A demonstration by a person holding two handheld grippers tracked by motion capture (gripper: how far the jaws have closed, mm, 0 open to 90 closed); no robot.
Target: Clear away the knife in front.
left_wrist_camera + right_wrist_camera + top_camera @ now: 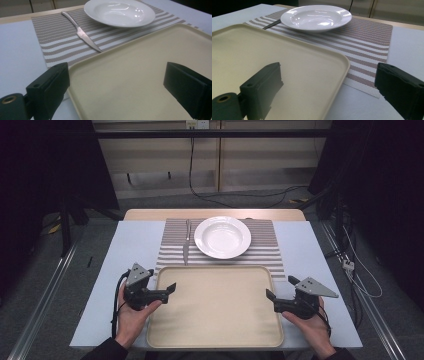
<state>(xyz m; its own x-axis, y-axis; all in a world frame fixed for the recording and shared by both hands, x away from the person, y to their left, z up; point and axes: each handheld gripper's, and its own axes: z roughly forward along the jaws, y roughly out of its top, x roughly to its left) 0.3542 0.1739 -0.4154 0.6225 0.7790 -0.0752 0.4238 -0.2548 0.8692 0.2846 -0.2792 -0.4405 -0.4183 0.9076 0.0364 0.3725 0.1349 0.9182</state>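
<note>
item: tray (pixel 215 307), beige, bare, at the near middle of the bench (pixel 102 270), its far edge lying over a striped mat (pixel 172 247). left hand-held gripper (pixel 172 289): released, jaws apart astride the tray's left rim. right hand-held gripper (pixel 270 295): released, jaws apart astride the right rim. on the mat, far side: white plate (pixel 222 236); knife (pixel 186 241) just left of it, lengthwise, blade pointing near.
</note>
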